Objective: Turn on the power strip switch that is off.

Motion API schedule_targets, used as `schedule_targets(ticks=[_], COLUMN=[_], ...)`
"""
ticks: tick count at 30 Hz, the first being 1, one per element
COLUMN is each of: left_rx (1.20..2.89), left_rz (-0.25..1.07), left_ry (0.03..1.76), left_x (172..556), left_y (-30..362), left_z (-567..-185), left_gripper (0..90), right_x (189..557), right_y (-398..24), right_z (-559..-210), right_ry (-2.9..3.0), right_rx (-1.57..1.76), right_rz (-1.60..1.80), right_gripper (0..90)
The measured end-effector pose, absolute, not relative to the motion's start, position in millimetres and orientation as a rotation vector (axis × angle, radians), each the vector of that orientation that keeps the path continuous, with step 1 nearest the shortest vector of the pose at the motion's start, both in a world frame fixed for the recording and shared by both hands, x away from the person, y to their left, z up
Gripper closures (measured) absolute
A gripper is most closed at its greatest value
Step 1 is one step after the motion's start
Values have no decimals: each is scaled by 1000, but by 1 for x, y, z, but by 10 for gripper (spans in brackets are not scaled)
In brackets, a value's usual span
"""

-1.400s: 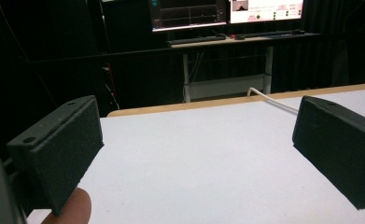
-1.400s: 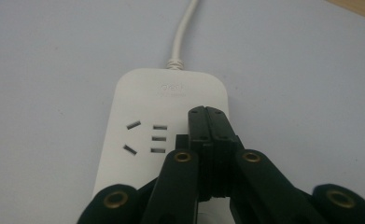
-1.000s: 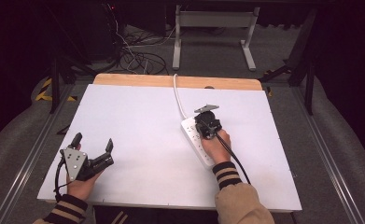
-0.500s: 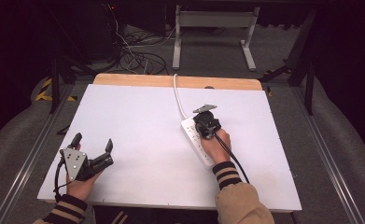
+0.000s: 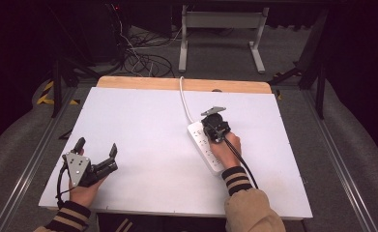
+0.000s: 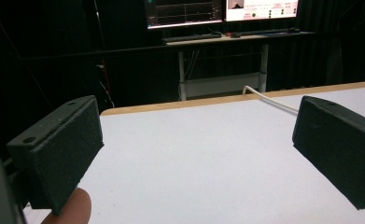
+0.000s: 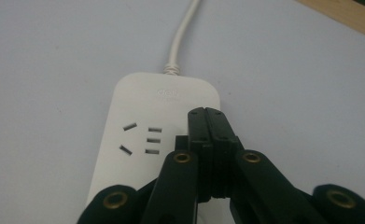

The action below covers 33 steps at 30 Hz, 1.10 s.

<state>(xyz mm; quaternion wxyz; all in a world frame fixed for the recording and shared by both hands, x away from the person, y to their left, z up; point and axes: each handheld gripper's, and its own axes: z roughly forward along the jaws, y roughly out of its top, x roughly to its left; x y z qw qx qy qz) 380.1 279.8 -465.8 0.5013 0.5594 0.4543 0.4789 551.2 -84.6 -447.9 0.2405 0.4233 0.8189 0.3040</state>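
Note:
A white power strip (image 5: pixel 205 147) lies right of the middle of the white table (image 5: pixel 138 116), and its white cord (image 5: pixel 184 99) runs off over the far edge. My right gripper (image 5: pixel 210 129) is shut, its tip down over the strip's far end. In the right gripper view the closed jaws (image 7: pixel 207 115) sit beside a socket of the power strip (image 7: pixel 143 107), just short of the cord (image 7: pixel 182 32), with nothing visible between them. My left gripper (image 5: pixel 96 145) rests open near the front left corner, and its pads (image 6: pixel 63 149) stand wide apart over bare table.
A wooden strip (image 5: pixel 143 83) edges the far side of the table. Beyond it on the floor are tangled cables (image 5: pixel 143 60) and a white desk frame (image 5: pixel 220 29). Monitors (image 6: pixel 217 8) glow on that desk. Metal rails (image 5: pixel 341 150) flank the table.

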Motion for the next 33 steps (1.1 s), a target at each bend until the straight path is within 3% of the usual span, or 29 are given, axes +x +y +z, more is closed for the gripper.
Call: schedule_targets(ticks=[9,21,33], left_rx=[1354,1359,1366], left_rz=[1156,1141,1122], left_ry=[1099,1093,1085], left_x=[381,387,394], left_y=[279,275,269], left_z=[-466,-466,-466], left_gripper=[21,21,21], right_x=[543,500,455], right_y=[-94,-120,-199], right_z=[-429,-391,-390], right_ry=[2168,1976,1709], right_rx=[1111,951,962], right_rz=[914,1148,1367], right_gripper=[900,873,849])
